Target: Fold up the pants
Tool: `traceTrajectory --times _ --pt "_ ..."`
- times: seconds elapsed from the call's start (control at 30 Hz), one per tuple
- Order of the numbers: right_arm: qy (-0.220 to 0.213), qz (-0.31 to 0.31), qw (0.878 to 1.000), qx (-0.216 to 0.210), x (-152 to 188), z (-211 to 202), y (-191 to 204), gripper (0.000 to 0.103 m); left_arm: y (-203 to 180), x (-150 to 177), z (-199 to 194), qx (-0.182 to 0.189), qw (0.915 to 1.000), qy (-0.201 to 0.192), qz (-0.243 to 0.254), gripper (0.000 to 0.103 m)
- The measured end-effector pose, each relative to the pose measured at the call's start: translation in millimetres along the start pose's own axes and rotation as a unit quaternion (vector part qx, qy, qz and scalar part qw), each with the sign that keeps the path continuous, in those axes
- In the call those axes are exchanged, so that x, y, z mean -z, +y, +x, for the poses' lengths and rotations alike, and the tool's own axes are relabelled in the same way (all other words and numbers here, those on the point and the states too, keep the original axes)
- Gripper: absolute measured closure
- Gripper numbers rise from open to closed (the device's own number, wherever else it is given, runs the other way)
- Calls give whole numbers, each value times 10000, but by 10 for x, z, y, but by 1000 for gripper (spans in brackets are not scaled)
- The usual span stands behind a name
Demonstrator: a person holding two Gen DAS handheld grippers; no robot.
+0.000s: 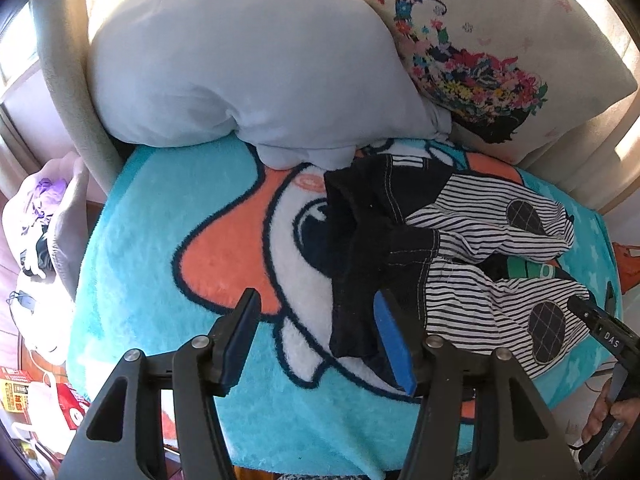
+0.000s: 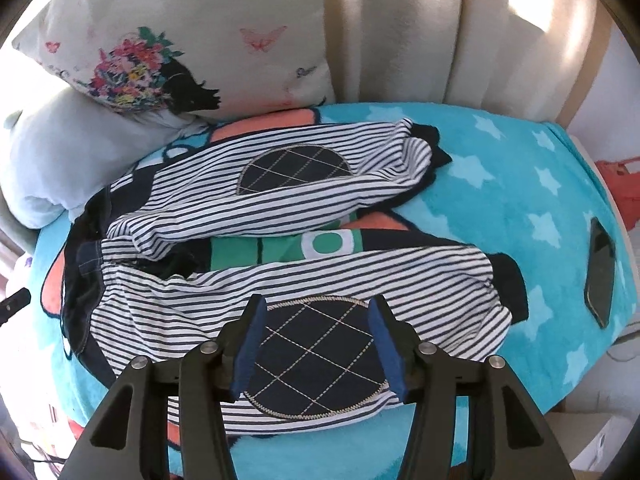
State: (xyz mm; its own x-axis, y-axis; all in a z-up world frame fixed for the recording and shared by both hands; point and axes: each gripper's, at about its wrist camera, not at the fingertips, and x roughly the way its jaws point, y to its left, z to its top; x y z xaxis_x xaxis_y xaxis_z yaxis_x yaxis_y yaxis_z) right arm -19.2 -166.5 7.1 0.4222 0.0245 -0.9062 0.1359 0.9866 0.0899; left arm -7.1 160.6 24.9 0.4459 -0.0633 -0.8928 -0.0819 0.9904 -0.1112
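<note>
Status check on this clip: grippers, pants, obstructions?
Left gripper open over dark waistband. Right gripper open over quilted navy knee patch. Striped navy-and-white pants spread unfolded on turquoise fleece blanket. Black phone lies clear.

A turquoise cartoon-print blanket with pale stars covers the seat. A plain grey cushion leans at its back, touching a cream floral pillow. A dark phone lies near the blanket's right edge.
</note>
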Motion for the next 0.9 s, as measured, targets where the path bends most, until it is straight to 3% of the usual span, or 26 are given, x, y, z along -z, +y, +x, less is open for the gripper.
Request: traceTrajectory --times 0.23,0.43,0.73,0.9 --pt "-12 -104 9999 -48 -118 -20 -221 46 -216 -45 107 294 9995 50 109 45" --pt "-244 -890 9955 -234 -702 108 -430 46 -508 -267 201 386 9980 92 482 45" --pt "-354 -2654 9617 -578 -1409 745 -203 46 -1121 -826 835 184 9892 428 1390 45" --pt "-136 -3239 9414 -935 -1577 1082 -23 46 -1403 -1085 1108 402 9810 488 1833 45"
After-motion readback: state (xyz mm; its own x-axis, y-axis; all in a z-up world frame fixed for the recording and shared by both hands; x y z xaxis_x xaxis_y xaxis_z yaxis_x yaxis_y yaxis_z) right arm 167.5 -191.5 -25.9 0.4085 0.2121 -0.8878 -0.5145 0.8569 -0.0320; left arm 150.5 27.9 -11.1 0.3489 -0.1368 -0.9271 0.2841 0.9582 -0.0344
